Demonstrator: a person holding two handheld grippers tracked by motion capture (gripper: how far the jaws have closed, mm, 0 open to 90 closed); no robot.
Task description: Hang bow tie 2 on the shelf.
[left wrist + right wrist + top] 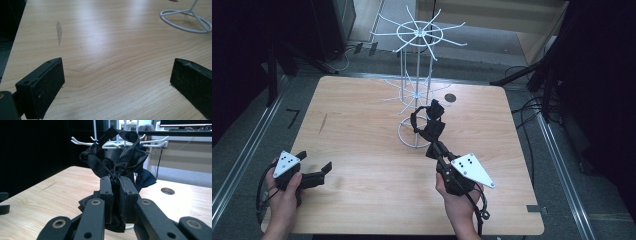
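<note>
Two tongs were at work: the right tongs [115, 185] clamped a black fabric strap bundle [116, 157], while the left tongs [117, 82] stood open over the tabletop [105, 37]. Soft, light and floppy, the bundle seemed best gripped at its bunched knot near the white wire rack [418, 75].

The high view looks forward and down from above the person's side onto the whole wooden table [362, 150]. The left gripper view sits low and close to the tabletop, facing toward 1 o'clock. The right gripper view looks level toward 11 o'clock, close up. All three views share the white wire rack [417, 90], whose base ring [186, 21] shows at 1 o'clock.
</note>
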